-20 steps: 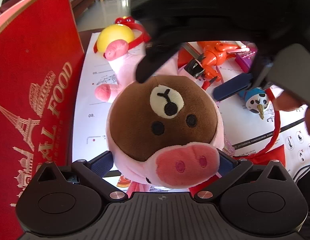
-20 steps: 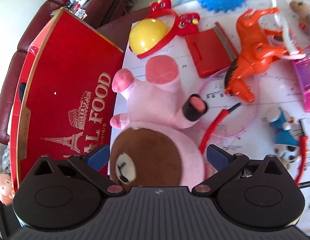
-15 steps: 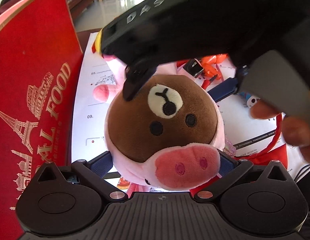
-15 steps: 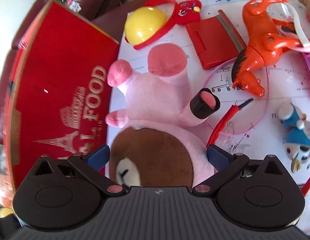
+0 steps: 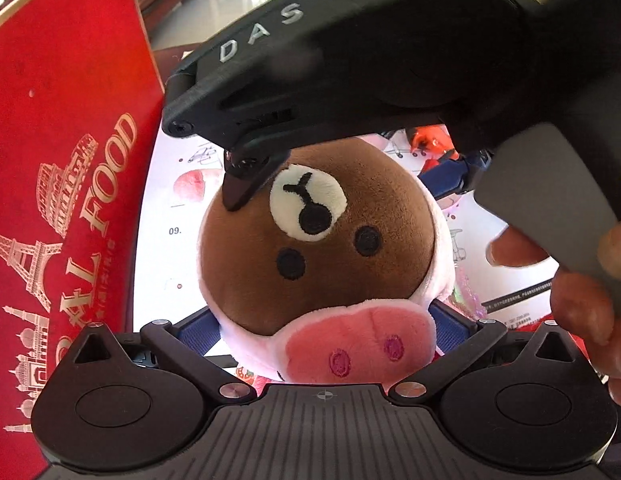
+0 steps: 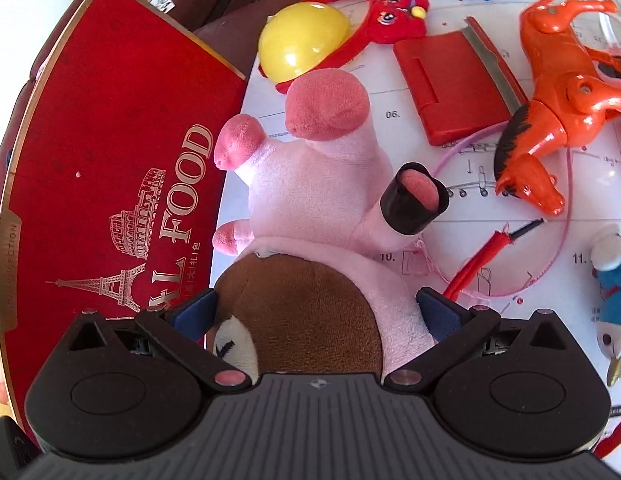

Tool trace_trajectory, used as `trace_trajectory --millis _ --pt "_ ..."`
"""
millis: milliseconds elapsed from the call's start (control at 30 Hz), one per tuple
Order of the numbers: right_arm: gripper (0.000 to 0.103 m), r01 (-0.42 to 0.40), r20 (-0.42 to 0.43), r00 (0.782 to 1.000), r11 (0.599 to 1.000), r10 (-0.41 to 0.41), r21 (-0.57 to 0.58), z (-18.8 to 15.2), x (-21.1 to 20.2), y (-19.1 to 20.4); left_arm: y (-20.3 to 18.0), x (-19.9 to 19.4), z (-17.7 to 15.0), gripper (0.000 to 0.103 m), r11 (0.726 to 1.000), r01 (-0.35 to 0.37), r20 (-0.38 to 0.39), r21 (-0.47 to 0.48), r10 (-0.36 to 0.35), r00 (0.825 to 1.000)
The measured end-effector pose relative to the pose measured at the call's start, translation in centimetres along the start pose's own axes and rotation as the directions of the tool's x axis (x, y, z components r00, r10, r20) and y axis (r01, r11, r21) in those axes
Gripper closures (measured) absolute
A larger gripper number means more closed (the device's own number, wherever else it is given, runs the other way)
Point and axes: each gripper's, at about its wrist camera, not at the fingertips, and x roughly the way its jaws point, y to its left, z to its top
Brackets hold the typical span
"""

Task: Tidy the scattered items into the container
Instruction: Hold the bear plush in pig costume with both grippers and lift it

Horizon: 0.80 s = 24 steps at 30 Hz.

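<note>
The red box (image 6: pixel 110 184) with gold "FOOD" lettering fills the 9 o'clock side of both views, standing just beside the plush toy (image 5: pixel 318 248), a brown bear face in a pink pig suit that lies on the paper-covered worktop (image 6: pixel 442 184). In the left wrist view the right gripper (image 5: pixel 350 196) now looms far larger than a moment ago, its black body with "DAS" lettering spreading across 12 to 2 o'clock and hiding the yellow ball and most of the orange horse that showed earlier. The right gripper's fingers (image 6: pixel 198 312) are spread wide on either side of the plush head; whether the pads touch it I cannot tell, though the toy sits closer in than before. The left gripper (image 5: pixel 322 330) has its fingers (image 5: pixel 200 332) wide apart around the pig snout at 6 o'clock, as before. In the right wrist view, the orange horse (image 6: pixel 550 100) lies at 2 o'clock, a red flat case (image 6: pixel 450 84) at 1 o'clock and the yellow ball (image 6: pixel 300 44) at 12 o'clock, all well apart from the box.
</note>
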Motion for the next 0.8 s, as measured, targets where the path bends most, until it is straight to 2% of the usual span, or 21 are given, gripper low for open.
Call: trace_trajectory --millis 133,367,800 --pt "0.003 -0.019 0.02 1.0 0.999 0.02 -0.035 -0.6 -0.1 -0.1 0.0 -0.1 -1.5 0.001 1.0 0.001 0.019 0.017 -0.001 1.0" --pt "0.012 -0.042 0.046 0.998 0.998 0.044 -0.039 -1.1 -1.4 0.2 -0.3 -1.9 -3.7 0.013 0.999 -0.002 0.034 0.033 0.001 0.999" --pt "0.013 -0.107 0.132 0.984 0.992 0.115 -0.069 -1.5 -5.7 1.3 -2.6 -8.5 -9.2 0.014 0.995 -0.059 0.149 0.078 0.047 0.988"
